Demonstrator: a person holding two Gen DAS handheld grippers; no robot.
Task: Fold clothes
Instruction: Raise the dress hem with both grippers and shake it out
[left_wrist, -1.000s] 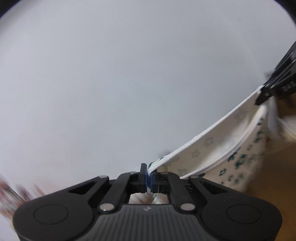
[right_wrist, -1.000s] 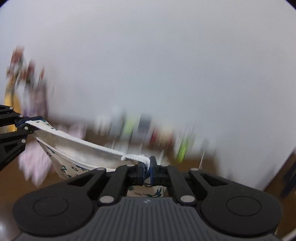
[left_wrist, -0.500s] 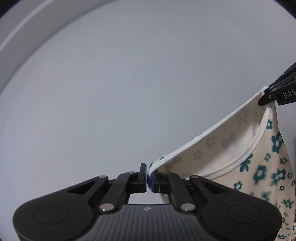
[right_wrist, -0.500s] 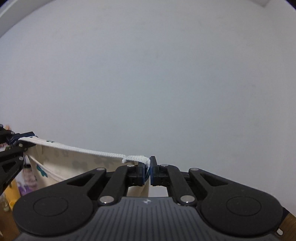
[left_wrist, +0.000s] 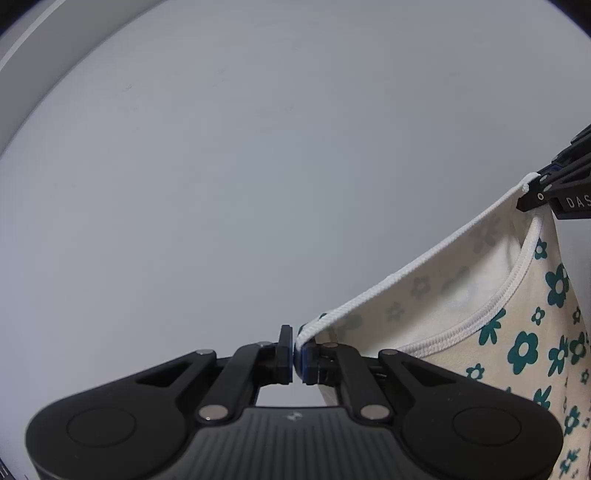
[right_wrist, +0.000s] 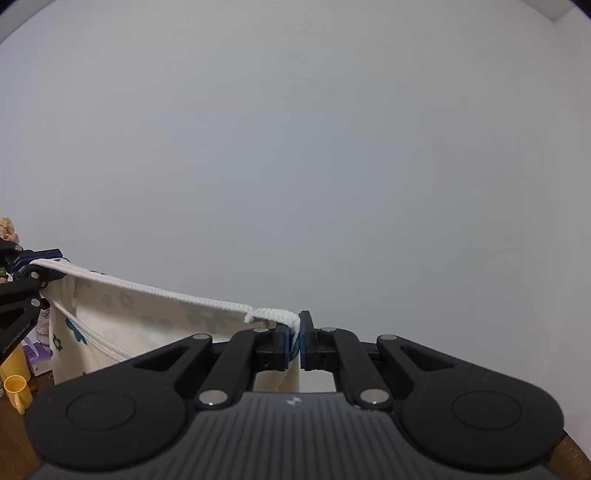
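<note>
Left gripper (left_wrist: 294, 354): its jaws were clenched on one end of the white corded hem of a garment, the cord emerging right at the jaw tips.
Right gripper (right_wrist: 298, 341): its jaws were clenched on the other end of the same hem, where the cord bunched into a small fold just left of the jaw tips.
Garment (left_wrist: 517, 332): a cream cloth printed with dark teal flowers, held up in the air between the two grippers. From the left gripper's jaws its hem ran up and away to the right, to the right gripper's jaws at the edge of the view. The cloth hung below that hem, with a second white-trimmed edge curving beneath it.
Hem (right_wrist: 166, 293): seen from the right wrist, the white cord stretched almost straight from these jaws out to the left, as far as the left gripper's jaws.
Wall (right_wrist: 295, 147): plain pale grey, filling the space ahead of and above both pairs of jaws.
Yellow cup (right_wrist: 16, 393): far to the left of and below the right gripper's jaws, at the edge of the view, beside small objects too blurred to name.
</note>
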